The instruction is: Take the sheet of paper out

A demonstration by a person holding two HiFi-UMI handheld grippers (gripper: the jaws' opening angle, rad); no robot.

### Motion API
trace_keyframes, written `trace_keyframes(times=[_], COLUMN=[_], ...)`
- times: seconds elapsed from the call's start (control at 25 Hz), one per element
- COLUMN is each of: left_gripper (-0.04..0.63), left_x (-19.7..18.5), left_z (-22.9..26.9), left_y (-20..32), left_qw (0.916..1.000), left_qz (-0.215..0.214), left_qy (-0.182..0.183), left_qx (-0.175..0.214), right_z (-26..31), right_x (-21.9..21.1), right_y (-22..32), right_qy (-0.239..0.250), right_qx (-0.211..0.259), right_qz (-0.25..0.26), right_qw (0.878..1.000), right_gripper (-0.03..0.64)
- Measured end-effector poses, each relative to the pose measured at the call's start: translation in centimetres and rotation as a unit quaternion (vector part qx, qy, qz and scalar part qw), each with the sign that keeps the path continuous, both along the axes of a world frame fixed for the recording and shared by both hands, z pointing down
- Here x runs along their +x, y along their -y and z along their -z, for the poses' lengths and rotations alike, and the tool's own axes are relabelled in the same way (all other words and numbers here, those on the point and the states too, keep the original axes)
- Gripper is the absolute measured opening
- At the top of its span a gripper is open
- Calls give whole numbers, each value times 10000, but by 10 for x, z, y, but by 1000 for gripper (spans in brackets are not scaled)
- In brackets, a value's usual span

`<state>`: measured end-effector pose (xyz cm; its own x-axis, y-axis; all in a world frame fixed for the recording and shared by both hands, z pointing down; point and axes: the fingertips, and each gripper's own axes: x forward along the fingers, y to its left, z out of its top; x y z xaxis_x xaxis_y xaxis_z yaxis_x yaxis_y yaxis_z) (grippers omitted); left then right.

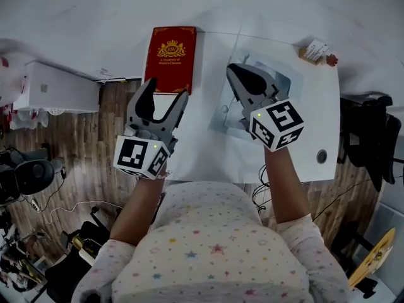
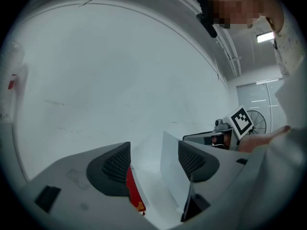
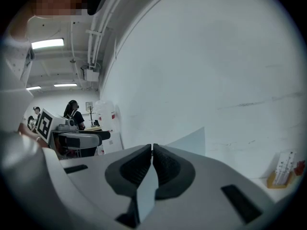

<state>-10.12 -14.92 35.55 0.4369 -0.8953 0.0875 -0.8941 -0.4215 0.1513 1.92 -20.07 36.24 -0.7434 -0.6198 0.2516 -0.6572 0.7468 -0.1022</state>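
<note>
Clamping the sheet of paper is the right gripper. Its two dark jaws are pressed together on the sheet's thin edge, with no gap showing. In the right gripper view, the paper comes out below the closed jaws as a pale strip. It shows again beyond them as a pale corner rising ahead and slightly to the right of the claw. The sheet therefore stands nearly edge-on to this claw, and its long side seems to run forward, away from the person.

The left gripper holds nothing, and its jaws are spread wide. In the left gripper view, the sheet stands upright just beside the inner face of that claw's right jaw. No contact with the jaw can be made out. A red hardback book lies flat on the white table, ahead of the left claw and close to its left jaw. The book looks shut.

Farther off, ahead and to the right of the right claw, a small stand of cards sits near the table's far edge.

What matters for the coming move is that the paper is already in the right claw and lies to the right of the left one. The right hand is therefore the one placed to carry the sheet clear. The left claw could steady the book if needed. What the sheet is coming out of cannot be told.
</note>
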Motion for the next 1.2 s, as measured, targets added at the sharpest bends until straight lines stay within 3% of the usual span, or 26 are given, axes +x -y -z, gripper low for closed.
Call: trace_keyframes(times=[0.6,0.96,1.2], left_gripper=[290,286,104], left_x=[11,19,24], left_z=[2,-30,-36], left_y=[-17,-23,-25], left_qw=[9992,9967,9946], left_qz=[-342,-571,-798], left_qy=[-208,125,-52], left_qx=[-58,-564,-657], right_z=[-19,-24,-22], right_x=[-62,-73,-71], right_y=[15,17,16], right_qy=[-581,-609,-628], right_qx=[-12,-90,-105], right_qz=[401,408,361], right_qw=[9975,9973,9973], right_gripper=[12,12,12])
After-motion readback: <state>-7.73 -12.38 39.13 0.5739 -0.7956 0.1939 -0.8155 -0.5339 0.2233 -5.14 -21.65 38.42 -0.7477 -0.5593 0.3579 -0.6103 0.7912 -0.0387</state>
